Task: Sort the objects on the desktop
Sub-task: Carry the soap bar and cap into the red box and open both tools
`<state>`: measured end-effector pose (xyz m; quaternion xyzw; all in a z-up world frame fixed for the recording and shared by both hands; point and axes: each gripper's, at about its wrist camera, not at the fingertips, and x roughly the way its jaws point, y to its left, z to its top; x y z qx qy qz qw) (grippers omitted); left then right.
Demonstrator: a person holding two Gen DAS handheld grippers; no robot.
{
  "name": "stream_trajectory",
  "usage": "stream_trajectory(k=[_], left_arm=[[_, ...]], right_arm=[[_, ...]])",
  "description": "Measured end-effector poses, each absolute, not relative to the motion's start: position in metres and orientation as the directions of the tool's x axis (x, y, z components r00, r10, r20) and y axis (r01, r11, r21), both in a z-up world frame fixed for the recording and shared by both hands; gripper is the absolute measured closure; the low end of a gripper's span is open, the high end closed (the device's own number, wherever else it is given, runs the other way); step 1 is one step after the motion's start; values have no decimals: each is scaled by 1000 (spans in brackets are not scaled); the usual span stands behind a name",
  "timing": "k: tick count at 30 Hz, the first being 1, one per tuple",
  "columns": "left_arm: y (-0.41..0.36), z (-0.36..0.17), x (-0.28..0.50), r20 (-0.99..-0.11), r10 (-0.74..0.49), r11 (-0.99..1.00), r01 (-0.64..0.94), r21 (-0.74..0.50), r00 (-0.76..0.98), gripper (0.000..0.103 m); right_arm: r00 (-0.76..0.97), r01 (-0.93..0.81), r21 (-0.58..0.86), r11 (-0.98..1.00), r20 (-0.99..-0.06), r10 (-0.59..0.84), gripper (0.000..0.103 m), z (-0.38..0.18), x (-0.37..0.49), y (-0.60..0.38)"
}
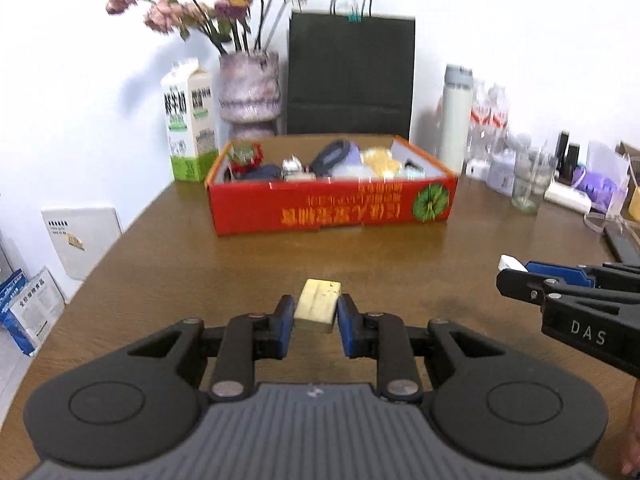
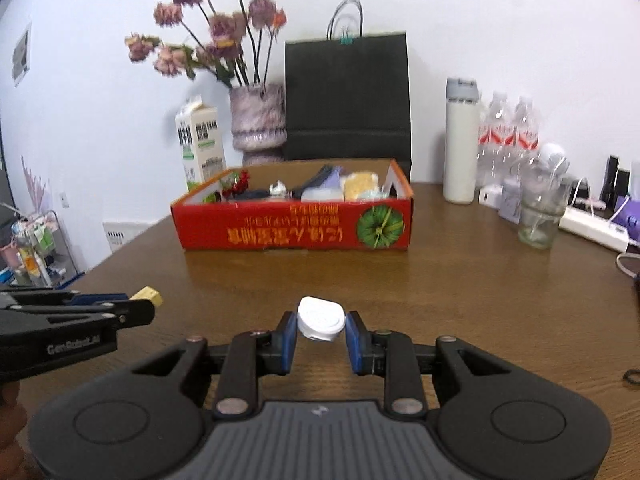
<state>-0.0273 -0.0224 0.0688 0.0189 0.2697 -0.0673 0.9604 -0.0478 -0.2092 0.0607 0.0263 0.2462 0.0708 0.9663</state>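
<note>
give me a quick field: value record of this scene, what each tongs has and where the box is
left tongs: left tongs shut on a yellow block, held above the table
right tongs: right tongs shut on a white cap-like piece, also off the table
target box: red box ahead, open top, already holding mixed items
behind box: black paper bag, flower vase, milk carton
right of box: white flask, water bottles, glass
status: both items not yet in the box
</note>
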Motion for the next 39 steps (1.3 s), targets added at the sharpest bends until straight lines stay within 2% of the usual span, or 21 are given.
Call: stream_trajectory(k=[4, 9, 14, 18, 26, 28, 31, 33, 37, 39], left_arm=[[-14, 97, -17, -464, -152, 988, 153, -36, 873, 79], [-11, 131, 34, -417, -171, 985, 160, -61, 893, 79], [-15, 148, 109, -473, -174, 985, 158, -74, 864, 79], [-15, 143, 176, -570, -216, 976, 175, -126, 793, 79], [-41, 79, 275, -746, -165, 985, 150, -88, 645, 79], [-44, 66, 287, -772, -160, 985, 145, -89, 615, 78], [-44, 59, 292, -770, -160, 986, 138, -94, 618, 76], [-44, 60, 290, -761, -144, 988, 131, -78, 632, 68], [-38, 77, 287, -742, -116, 992, 121, -47, 661, 57], [-36, 85, 285, -736, -94, 994, 105, -31, 670, 49]], right_arm=[[890, -141, 87, 986, -425, 165, 78, 81, -42, -214], [915, -180, 75, 981, -353, 195, 78, 116, -9, -212], [902, -242, 75, 967, -349, 253, 78, 141, 49, -202], [873, -262, 92, 961, -402, 276, 78, 148, 107, -197], [779, -100, 59, 993, -616, 114, 78, 113, 226, -217], [763, -63, 48, 997, -642, 79, 78, 102, 236, -225], [726, -37, 36, 999, -685, 51, 77, 91, 250, -233], [717, -25, 19, 1000, -697, 31, 77, 85, 252, -235], [735, -20, 46, 999, -677, 46, 61, 85, 251, -241], [743, -13, 60, 998, -667, 50, 60, 90, 251, -243]])
